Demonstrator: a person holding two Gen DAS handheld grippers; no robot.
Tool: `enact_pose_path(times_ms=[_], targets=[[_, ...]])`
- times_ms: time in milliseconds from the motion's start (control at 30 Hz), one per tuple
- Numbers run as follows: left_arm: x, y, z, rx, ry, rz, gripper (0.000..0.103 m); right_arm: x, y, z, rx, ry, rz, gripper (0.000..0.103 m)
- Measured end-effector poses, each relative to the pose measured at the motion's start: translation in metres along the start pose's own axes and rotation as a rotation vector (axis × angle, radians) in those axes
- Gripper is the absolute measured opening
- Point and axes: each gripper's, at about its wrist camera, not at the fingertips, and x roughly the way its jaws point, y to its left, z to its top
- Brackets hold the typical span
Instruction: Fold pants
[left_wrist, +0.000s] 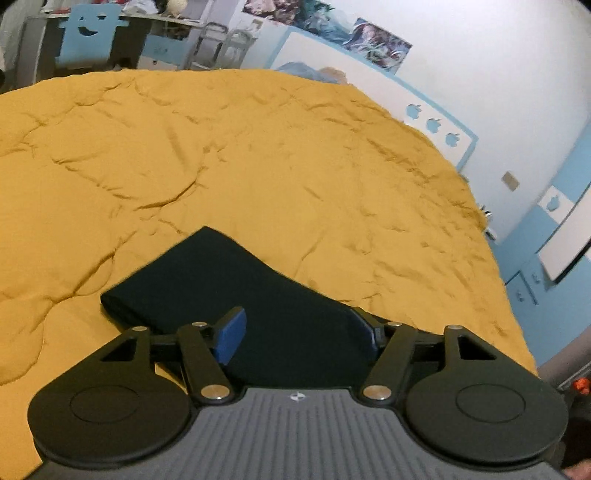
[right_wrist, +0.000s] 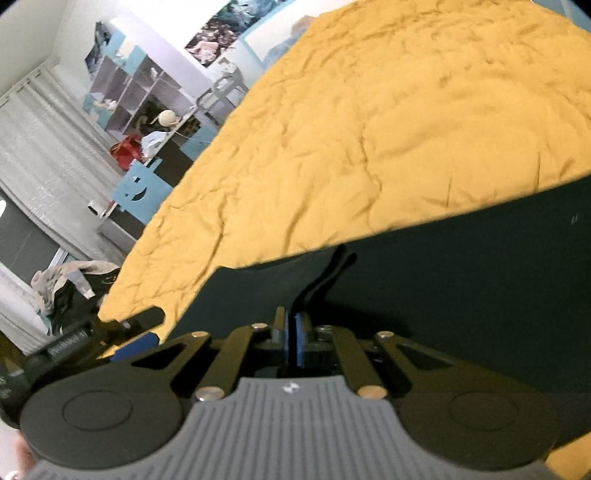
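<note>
Dark, nearly black pants (left_wrist: 258, 295) lie on a mustard-yellow bedspread (left_wrist: 258, 147), with one squared end pointing away from me. My left gripper (left_wrist: 297, 332) stands wide open over the near part of them. Its left blue pad (left_wrist: 231, 336) shows in full, while cloth half hides the right pad (left_wrist: 364, 328). In the right wrist view the pants (right_wrist: 443, 295) fill the lower right. My right gripper (right_wrist: 293, 332) is shut on a pinched ridge of their cloth. The left gripper's fingers (right_wrist: 144, 319) show at the pants' left edge.
The bedspread (right_wrist: 369, 129) runs far beyond the pants. A blue chair with a smiling cut-out (left_wrist: 90, 33) stands past the bed, and a white and blue headboard (left_wrist: 369, 85) lines the right side. A cube shelf (right_wrist: 140, 88) and a heap of clothes (right_wrist: 70, 284) sit beside the bed.
</note>
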Motion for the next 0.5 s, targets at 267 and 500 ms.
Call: enact_pose_path(times_ms=[267, 500], targets=[[-0.005, 0.000, 0.005, -0.045, 0.043, -0.018, 0.074, -0.084, -0.017, 0.048, -0.028, -0.088, -0.017, 0.000], [0.013, -0.010, 0.000, 0.005, 0.090, -0.039, 0.074, -0.153, -0.084, 0.071, 0.034, -0.140, -0.127, 0.000]])
